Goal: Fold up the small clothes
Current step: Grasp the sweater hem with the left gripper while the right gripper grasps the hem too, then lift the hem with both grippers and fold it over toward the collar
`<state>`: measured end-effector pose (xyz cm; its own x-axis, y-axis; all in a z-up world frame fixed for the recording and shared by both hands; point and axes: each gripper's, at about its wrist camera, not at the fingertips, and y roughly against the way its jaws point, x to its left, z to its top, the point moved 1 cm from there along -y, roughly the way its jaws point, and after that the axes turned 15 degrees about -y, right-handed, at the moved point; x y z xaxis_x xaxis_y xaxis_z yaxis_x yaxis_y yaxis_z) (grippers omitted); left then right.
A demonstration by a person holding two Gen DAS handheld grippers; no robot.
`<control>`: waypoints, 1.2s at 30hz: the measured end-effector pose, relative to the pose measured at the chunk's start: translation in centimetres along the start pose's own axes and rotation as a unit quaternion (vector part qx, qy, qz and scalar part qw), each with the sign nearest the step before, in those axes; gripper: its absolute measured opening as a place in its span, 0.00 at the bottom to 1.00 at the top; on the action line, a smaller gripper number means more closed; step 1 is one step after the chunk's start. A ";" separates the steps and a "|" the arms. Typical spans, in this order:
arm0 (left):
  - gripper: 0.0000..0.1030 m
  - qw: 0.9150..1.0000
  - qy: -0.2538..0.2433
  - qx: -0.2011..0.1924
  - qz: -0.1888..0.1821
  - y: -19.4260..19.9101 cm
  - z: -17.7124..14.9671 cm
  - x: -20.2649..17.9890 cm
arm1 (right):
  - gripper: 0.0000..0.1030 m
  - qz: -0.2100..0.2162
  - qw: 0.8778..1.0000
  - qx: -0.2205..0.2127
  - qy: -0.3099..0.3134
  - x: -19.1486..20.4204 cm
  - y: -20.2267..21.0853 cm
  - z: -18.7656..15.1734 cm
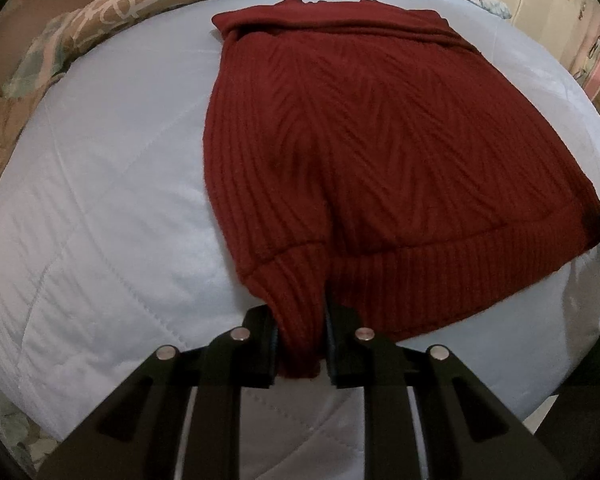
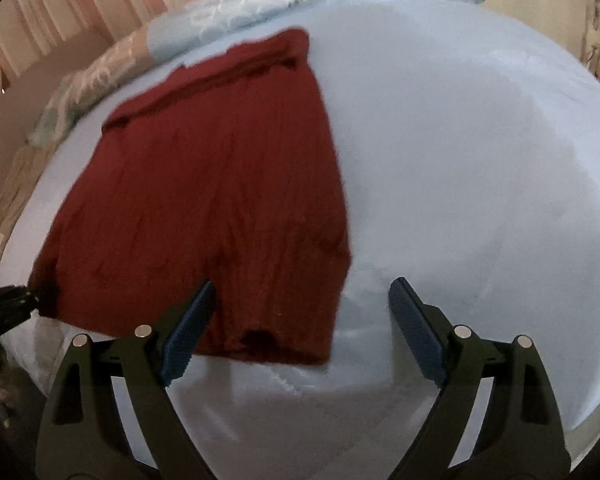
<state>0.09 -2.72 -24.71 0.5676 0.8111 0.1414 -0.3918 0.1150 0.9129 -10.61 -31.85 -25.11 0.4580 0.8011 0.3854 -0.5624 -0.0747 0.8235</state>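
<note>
A dark red ribbed knit sweater (image 1: 340, 152) lies spread flat on a pale blue quilted bed cover (image 1: 100, 208); no box, basket or other holder shows in either view, so the bed alone carries it. Seen from the left wrist, the garment's long axis runs away from the camera, its ribbed hem band nearest and its folded-over top edge farthest, toward the patterned pillows (image 1: 112, 8) at the head of the bed. The left claw (image 1: 300, 344) is closed tight on a bunched fold of that hem at the near left corner, the knit squeezed between its two black pads. From the right wrist the same sweater (image 2: 204, 200) slants from lower left up toward the upper middle, hem nearest the camera. The left claw (image 2: 24, 294) shows at the far left edge, at the hem's corner. The right claw (image 2: 302, 292) hangs spread wide above the near right corner of the hem, its blue ribbed pads (image 2: 188, 332) well apart and gripping nothing; the picture is blurred.
</note>
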 end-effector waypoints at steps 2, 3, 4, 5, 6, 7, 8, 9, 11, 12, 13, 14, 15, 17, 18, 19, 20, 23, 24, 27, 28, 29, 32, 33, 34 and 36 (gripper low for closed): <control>0.20 1.000 0.001 -0.001 -0.002 -0.1 0.0 0.2 | 0.85 0.003 1.000 0.004 -0.008 0.0 -0.1 0.0; 0.20 1.000 0.004 0.000 -0.004 -0.1 -0.1 0.3 | 0.83 0.000 1.000 0.010 -0.010 0.0 -0.2 0.0; 0.21 1.000 0.008 0.000 -0.008 -0.2 -0.2 0.4 | 0.81 -0.003 1.000 0.015 -0.012 -0.1 -0.2 0.1; 0.22 1.000 0.012 0.000 -0.012 -0.2 -0.3 0.5 | 0.79 -0.001 1.000 0.024 -0.017 -0.2 -0.2 0.2; 0.23 1.000 0.018 0.001 -0.016 -0.3 -0.3 0.8 | 0.76 0.003 0.999 0.029 -0.022 -0.2 -0.1 0.3; 0.25 1.000 0.023 0.001 -0.019 -0.3 -0.4 1.0 | 0.68 0.005 0.999 0.034 -0.026 -0.2 -0.1 0.5; 0.26 0.999 0.026 0.002 -0.020 -0.3 -0.5 1.1 | 0.56 0.002 0.999 0.039 -0.028 -0.3 -0.1 0.5; 0.26 0.999 0.027 0.003 -0.020 -0.4 -0.6 1.1 | 0.53 -0.004 0.999 0.046 -0.028 -0.4 -0.2 0.6; 0.25 0.999 0.026 0.005 -0.018 -0.5 -0.6 0.9 | 0.48 -0.016 0.998 0.053 -0.023 -0.1 -0.5 0.7; 0.24 1.000 0.024 0.005 -0.018 -0.5 -0.6 0.8 | 0.45 -0.018 0.998 0.054 -0.019 0.1 -0.6 0.6; 0.23 1.000 0.022 0.003 -0.016 -0.4 -0.5 0.7 | 0.36 -0.017 0.998 0.056 -0.015 0.3 -0.7 0.6; 0.19 1.000 0.020 -0.002 -0.017 -0.2 -0.5 0.6 | 0.24 -0.015 0.998 0.057 -0.009 0.5 -0.7 0.4; 0.19 1.000 0.019 -0.005 -0.018 -0.1 -0.6 0.6 | 0.19 -0.008 0.998 0.059 -0.005 0.7 -0.8 0.3; 0.18 1.000 0.018 -0.007 -0.019 -0.1 -0.7 0.6 | 0.14 -0.004 0.998 0.055 0.001 0.8 -0.7 0.3; 0.18 1.000 0.020 -0.009 -0.022 0.0 -0.7 0.7 | 0.13 0.000 0.999 0.053 0.002 0.8 -0.6 0.4; 0.17 0.999 0.024 -0.011 -0.026 0.1 -0.8 0.9 | 0.12 0.006 0.999 0.052 0.001 0.7 -0.5 0.5; 0.17 0.999 0.027 -0.013 -0.029 0.2 -0.7 1.1 | 0.12 0.016 0.999 0.047 0.001 0.6 -0.1 0.6; 0.16 0.999 0.029 -0.027 -0.028 0.9 -0.7 1.4 | 0.12 0.035 0.999 0.028 0.004 0.4 1.3 1.1; 0.16 0.999 0.031 -0.034 -0.028 1.3 -0.7 1.6 | 0.12 0.045 0.999 0.020 0.004 0.4 1.9 1.4; 0.16 0.998 0.034 -0.051 -0.025 2.1 -0.4 1.9 | 0.12 0.063 0.998 -0.001 0.005 0.8 3.1 2.1; 0.16 0.997 0.035 -0.058 -0.022 2.4 -0.2 2.0 | 0.12 0.068 0.998 -0.009 0.007 0.9 3.5 2.2; 0.16 0.997 0.035 -0.065 -0.019 2.7 0.0 2.2 | 0.12 0.072 0.997 -0.016 0.008 1.1 3.8 2.5; 0.16 0.995 0.040 -0.087 -0.015 3.8 1.0 2.9 | 0.12 0.088 0.995 -0.041 0.009 1.4 4.8 3.4; 0.16 0.994 0.040 -0.096 -0.011 4.1 1.5 3.3 | 0.12 0.094 0.994 -0.050 0.008 1.6 5.1 3.8; 0.16 0.994 0.040 -0.103 -0.006 4.4 1.9 3.5 | 0.12 0.099 0.993 -0.057 0.007 1.7 5.3 4.3; 0.16 0.992 0.037 -0.120 0.003 5.0 3.2 4.1 | 0.12 0.106 0.992 -0.068 0.005 2.1 5.3 5.2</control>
<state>2.82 -0.69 -18.35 0.5138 0.8509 0.1095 -0.5603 0.2362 0.7939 -9.00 -33.62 -17.76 0.3130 0.7818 0.5393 -0.7331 -0.1622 0.6605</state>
